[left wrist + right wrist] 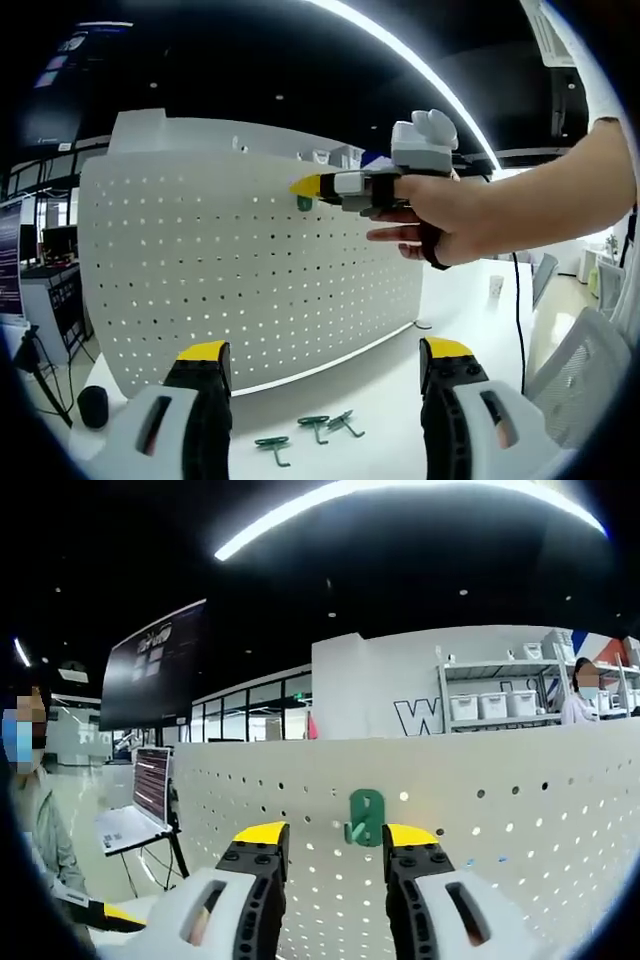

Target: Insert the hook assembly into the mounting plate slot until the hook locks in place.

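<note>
The small green plastic hook [365, 817] sits against the white perforated metal pegboard panel [520, 810], close under its top edge, and in the right gripper view it lies just beyond the yellow tips of the right gripper [337, 837], in the gap between them; the jaws stand apart and do not seem to pinch it, though from this angle I cannot tell whether a tip touches it. Seen from the left gripper view, the same hook [304, 203] shows as a green spot on the panel [250, 270] just past the tip of that right gripper [305, 186], which a person's hand [440, 215] holds up near the panel's upper edge. The left gripper [325, 360] hangs low in front of the panel with its jaws spread wide and nothing between them. Below it, on the white tabletop [400, 400] near the panel's foot, lie three spare green hooks [310, 430], loose and close together. The hook appears mounted, but whether it has locked is not visible. The risk from here, as I judge it, is a hook only half seated: if the pegs are not fully through the holes, a nudge from a jaw tip could tip it out and drop it behind or below the panel. Pushing off-axis could also tilt the freestanding panel.
</note>
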`<act>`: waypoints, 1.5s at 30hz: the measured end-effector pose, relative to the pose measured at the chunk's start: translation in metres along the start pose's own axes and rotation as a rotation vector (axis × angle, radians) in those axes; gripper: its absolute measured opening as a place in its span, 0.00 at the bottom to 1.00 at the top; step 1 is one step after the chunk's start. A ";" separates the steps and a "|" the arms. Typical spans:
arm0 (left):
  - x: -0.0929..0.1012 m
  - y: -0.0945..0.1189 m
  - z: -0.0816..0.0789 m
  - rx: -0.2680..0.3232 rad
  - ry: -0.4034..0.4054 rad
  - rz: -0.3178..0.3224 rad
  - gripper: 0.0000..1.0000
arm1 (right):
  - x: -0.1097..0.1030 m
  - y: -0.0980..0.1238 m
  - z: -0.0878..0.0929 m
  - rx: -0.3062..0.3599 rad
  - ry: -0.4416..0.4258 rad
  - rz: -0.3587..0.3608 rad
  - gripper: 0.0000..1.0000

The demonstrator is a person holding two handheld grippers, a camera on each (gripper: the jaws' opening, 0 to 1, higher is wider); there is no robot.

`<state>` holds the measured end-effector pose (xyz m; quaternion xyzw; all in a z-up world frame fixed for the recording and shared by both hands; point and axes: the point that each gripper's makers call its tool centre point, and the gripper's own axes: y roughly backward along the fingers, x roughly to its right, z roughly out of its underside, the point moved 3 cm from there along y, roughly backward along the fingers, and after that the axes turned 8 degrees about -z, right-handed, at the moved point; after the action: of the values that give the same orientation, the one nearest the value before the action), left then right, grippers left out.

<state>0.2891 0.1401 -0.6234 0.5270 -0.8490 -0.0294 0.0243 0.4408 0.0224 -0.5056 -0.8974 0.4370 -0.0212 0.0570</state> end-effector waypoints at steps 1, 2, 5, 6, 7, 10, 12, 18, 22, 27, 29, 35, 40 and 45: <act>0.000 0.000 0.000 0.000 -0.001 0.000 0.79 | -0.002 0.003 0.000 0.002 -0.014 -0.030 0.36; -0.001 0.000 0.000 -0.002 -0.005 -0.001 0.79 | -0.001 0.006 -0.002 0.016 -0.014 -0.036 0.36; -0.002 0.001 0.001 -0.005 -0.001 -0.004 0.79 | 0.000 0.016 -0.005 0.041 -0.020 -0.068 0.38; -0.002 0.002 0.001 -0.005 -0.002 -0.005 0.79 | 0.000 0.018 -0.003 0.033 -0.021 -0.082 0.38; -0.002 0.002 0.002 -0.007 -0.006 -0.005 0.79 | 0.000 0.019 -0.003 0.033 -0.023 -0.089 0.38; -0.001 0.003 0.002 -0.011 -0.009 -0.003 0.79 | 0.000 0.023 -0.001 0.026 -0.015 -0.098 0.38; -0.001 0.003 0.002 -0.012 -0.010 -0.004 0.79 | 0.000 0.025 -0.001 0.024 -0.010 -0.106 0.38; -0.001 0.005 -0.002 -0.006 -0.013 -0.005 0.79 | 0.000 0.037 0.001 0.018 -0.015 -0.130 0.37; -0.001 0.005 -0.003 -0.006 -0.014 -0.005 0.79 | -0.004 0.055 0.003 0.022 -0.017 -0.176 0.37; 0.000 0.006 -0.005 -0.006 -0.024 0.000 0.79 | -0.007 0.081 0.012 0.013 -0.029 -0.212 0.41; 0.001 0.006 -0.005 -0.005 -0.023 0.000 0.79 | -0.009 0.089 0.014 0.011 -0.037 -0.227 0.42; 0.002 0.007 -0.002 -0.018 -0.038 0.004 0.79 | -0.011 0.111 0.031 -0.046 -0.066 -0.250 0.41; 0.003 0.007 -0.001 -0.023 -0.042 0.006 0.79 | -0.010 0.129 0.042 -0.068 -0.055 -0.250 0.41; 0.001 0.009 0.000 -0.026 -0.035 -0.003 0.79 | -0.008 0.143 0.048 -0.083 -0.060 -0.243 0.42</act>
<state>0.2810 0.1434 -0.6231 0.5271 -0.8482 -0.0497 0.0165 0.3284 -0.0543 -0.5705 -0.9455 0.3237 0.0170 0.0301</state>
